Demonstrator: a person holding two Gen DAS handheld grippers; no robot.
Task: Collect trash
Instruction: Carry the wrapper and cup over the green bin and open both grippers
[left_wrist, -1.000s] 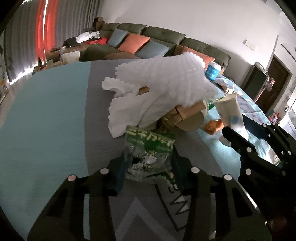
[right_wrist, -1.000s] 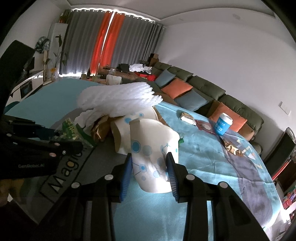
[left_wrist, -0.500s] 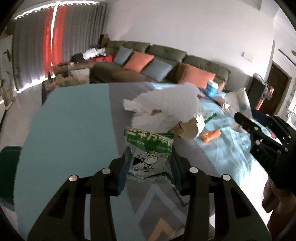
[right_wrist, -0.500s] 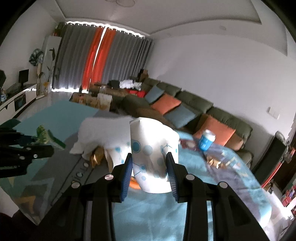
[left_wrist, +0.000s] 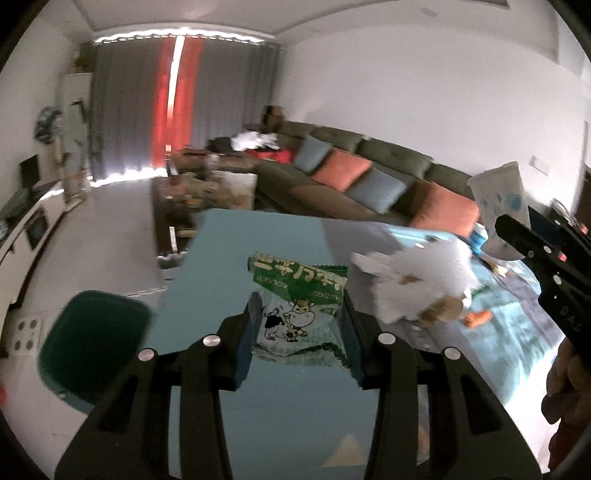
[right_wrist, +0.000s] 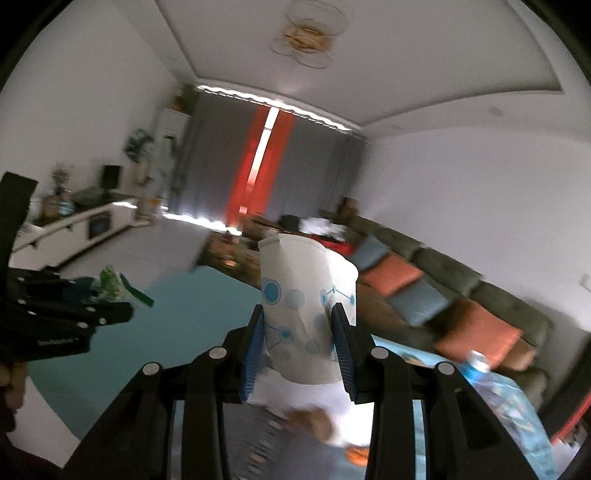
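Two grippers are showing, each carrying one piece of trash. The left gripper (left_wrist: 299, 328) is pinching a single green wrapper (left_wrist: 299, 299) with a cow printed on it; the wrapper is standing between the blue pads, clear of the table (left_wrist: 229, 258). The right gripper (right_wrist: 299, 343) is clamping one white paper cup (right_wrist: 306, 306) with blue dots, its sides squashed between the pads, its rim pointing up and away.

Both grippers are being held in the air above the table, tilted slightly downward toward the far room. In the left view the right gripper is sitting at the right edge with the cup raised over the sofa (left_wrist: 369, 162), and part of a hand (left_wrist: 565, 376) is showing below it. In the right view the left gripper is hanging at the left edge with the wrapper poking out of its tip.

One dark green bin (left_wrist: 92, 339) is standing on the floor just beside the table's left side, below and left of the wrapper. One heap of white tissue and brown scraps (left_wrist: 417, 288) is lying on the table to the right of the wrapper, with a small orange piece (left_wrist: 478, 316) near it. One blue can (right_wrist: 476, 363) is standing farther along the table. Four orange and blue cushions are lining the sofa. Nothing is lying between the wrapper and the bin.
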